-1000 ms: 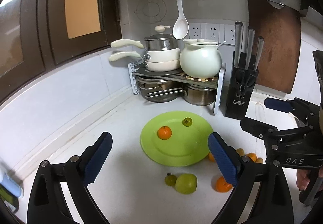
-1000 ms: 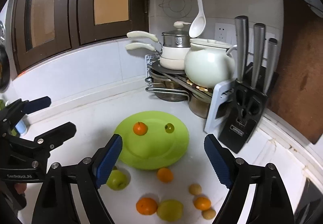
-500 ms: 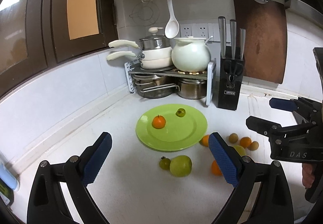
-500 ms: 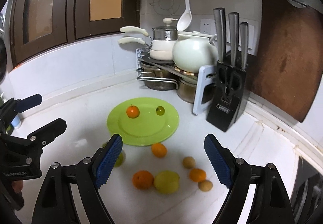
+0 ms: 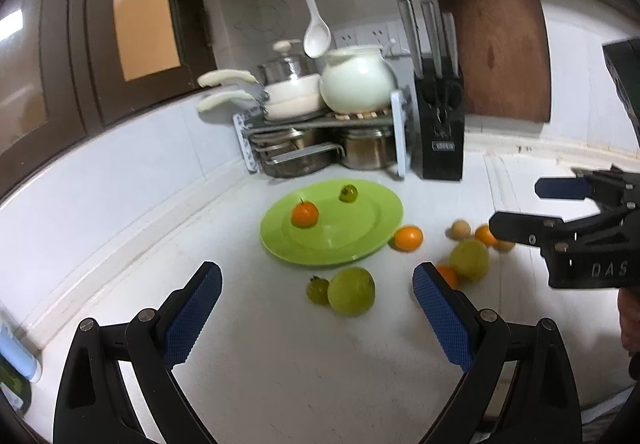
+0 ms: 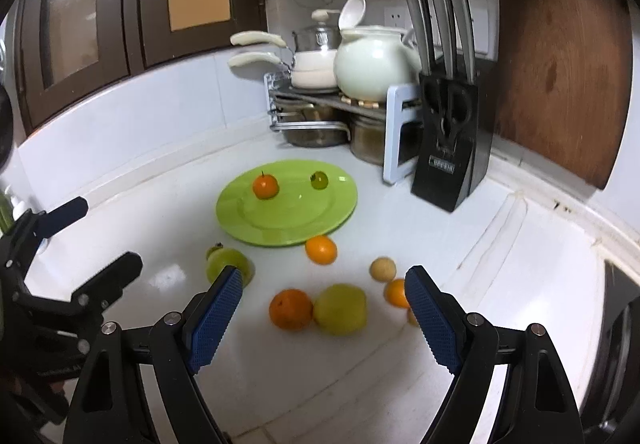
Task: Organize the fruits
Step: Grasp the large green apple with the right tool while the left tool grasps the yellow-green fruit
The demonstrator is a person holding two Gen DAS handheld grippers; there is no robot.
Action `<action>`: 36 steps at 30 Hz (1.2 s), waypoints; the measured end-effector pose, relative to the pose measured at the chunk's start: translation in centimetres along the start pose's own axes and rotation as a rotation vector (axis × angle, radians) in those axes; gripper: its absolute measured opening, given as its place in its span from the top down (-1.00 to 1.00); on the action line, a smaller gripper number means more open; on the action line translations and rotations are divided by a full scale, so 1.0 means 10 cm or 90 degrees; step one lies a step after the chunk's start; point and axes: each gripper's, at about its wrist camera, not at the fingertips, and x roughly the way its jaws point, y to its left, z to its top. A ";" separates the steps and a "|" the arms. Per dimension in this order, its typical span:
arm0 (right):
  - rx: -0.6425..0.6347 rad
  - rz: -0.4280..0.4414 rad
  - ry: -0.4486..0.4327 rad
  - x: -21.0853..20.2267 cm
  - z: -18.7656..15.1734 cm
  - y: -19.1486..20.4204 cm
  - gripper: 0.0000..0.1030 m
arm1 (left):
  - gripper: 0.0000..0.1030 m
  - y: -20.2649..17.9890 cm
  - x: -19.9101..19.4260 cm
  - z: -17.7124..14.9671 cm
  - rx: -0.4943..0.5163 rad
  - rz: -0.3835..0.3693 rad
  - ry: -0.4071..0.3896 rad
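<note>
A round lime-green plate (image 6: pixel 244 214) sits on the white tabletop (image 6: pixel 520 264) in front of a metal pot rack (image 6: pixel 304 96) and a black knife block (image 6: pixel 448 148). On the plate rest a small orange tangerine (image 6: pixel 265 185) and a small dark-green round fruit (image 6: pixel 319 180), well apart from each other. Just off the plate's near rim lies a loose orange (image 6: pixel 321 249). Nearer the cameras lie a second orange (image 6: pixel 290 309) touching a large yellow-green apple (image 6: pixel 340 309), a small tan round fruit (image 6: pixel 383 269), and a small orange fruit (image 6: pixel 396 293) partly hidden by a blue pad. To the left, another green apple (image 5: pixel 351 291) lies beside a tiny green tomato-like fruit (image 5: pixel 317 290). The left gripper (image 5: pixel 316 320) hovers above the tabletop with its fingers (image 5: pixel 192 318) spread wide and nothing between them. The right gripper (image 6: pixel 320 320) likewise hangs over the orange-and-apple pair, fingers (image 6: pixel 430 320) released and empty.
</note>
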 end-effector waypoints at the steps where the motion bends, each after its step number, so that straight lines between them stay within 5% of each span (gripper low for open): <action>1: 0.002 -0.003 0.003 0.02 -0.01 -0.01 -0.63 | -0.90 -0.02 0.04 -0.02 0.005 -0.001 0.008; 10: 0.034 -0.028 0.037 0.26 -0.12 -0.15 -0.61 | -0.86 -0.07 0.36 -0.11 0.015 -0.022 0.041; 27: 0.087 -0.002 0.097 0.72 -0.15 -0.29 -0.17 | -0.25 -0.04 0.91 -0.16 -0.037 -0.095 0.106; 36: 0.110 0.013 0.113 0.86 -0.15 -0.31 -0.14 | -0.06 -0.05 1.11 -0.18 -0.052 -0.107 0.131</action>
